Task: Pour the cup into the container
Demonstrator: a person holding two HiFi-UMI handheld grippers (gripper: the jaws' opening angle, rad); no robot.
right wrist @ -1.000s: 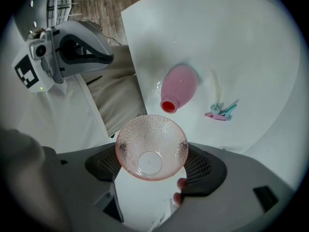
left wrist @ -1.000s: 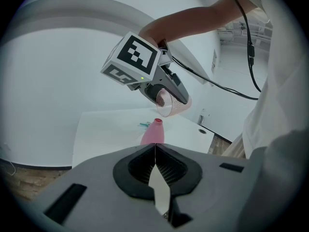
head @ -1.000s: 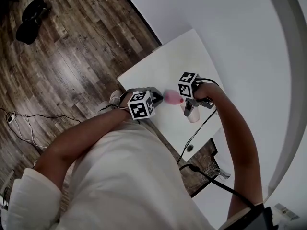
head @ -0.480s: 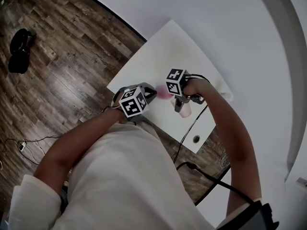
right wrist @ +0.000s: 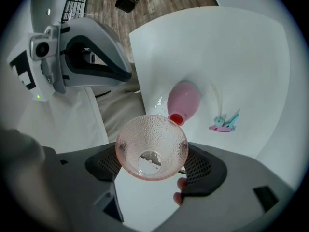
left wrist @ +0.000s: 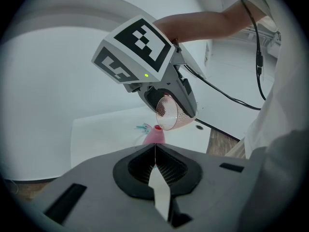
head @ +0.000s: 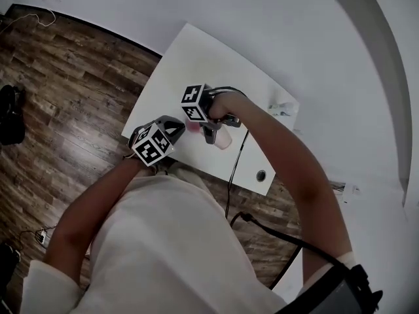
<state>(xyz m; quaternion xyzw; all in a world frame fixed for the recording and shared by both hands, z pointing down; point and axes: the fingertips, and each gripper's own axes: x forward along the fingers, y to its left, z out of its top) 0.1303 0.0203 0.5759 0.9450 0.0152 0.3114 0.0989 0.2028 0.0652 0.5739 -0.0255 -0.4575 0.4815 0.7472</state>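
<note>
Right tongs (right wrist: 152, 167) clench the dimpled pink cup (right wrist: 152, 146), tipped on its side just above the pink container (right wrist: 185, 99) on the tabletop (right wrist: 241, 57). Left tongs (left wrist: 155, 151) are closed and empty. Likely risks: the wide rim misses the container's narrow red mouth and spills, or it knocks the unsteadied container.
</note>
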